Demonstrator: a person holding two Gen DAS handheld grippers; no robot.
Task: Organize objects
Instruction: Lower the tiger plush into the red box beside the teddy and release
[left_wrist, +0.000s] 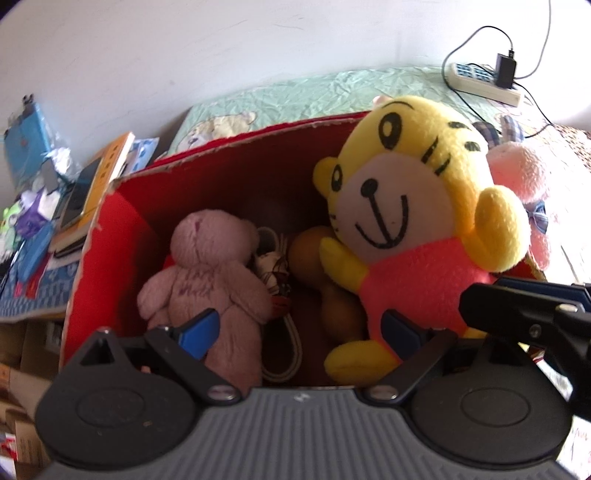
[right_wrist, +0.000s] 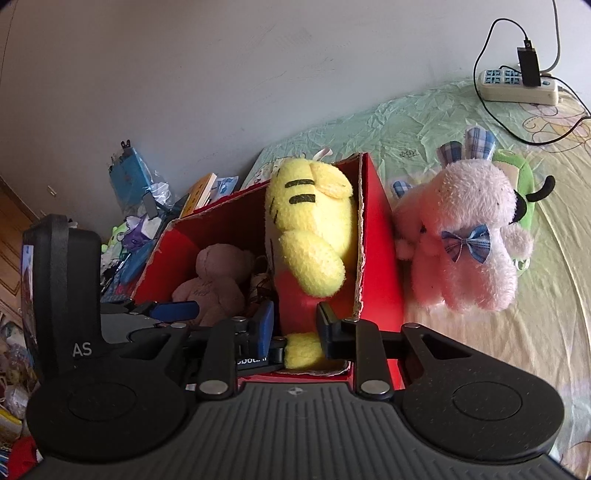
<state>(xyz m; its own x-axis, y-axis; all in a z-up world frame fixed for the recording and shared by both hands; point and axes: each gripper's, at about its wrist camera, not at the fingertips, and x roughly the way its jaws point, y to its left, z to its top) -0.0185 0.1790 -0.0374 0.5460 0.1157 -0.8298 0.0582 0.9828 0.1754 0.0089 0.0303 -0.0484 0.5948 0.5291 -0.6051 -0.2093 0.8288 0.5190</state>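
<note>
The right gripper (right_wrist: 295, 328), fingers clamped on the yellow tiger toy (right_wrist: 314, 229), lowers it into the red box (right_wrist: 376, 236) on the bed (right_wrist: 443, 122); left gripper (left_wrist: 299, 328) fingers apart; release likely comes next.

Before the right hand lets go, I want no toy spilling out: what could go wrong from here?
1. The yellow tiger sits tall against the red box wall, head above the rim; released, it might tip out toward the pink plush.
2. The right gripper has its jaws shut on the tiger's lower body; pulling away without opening could drag it back out.
3. The open left gripper hangs over the pink bear and could snag it.
</note>
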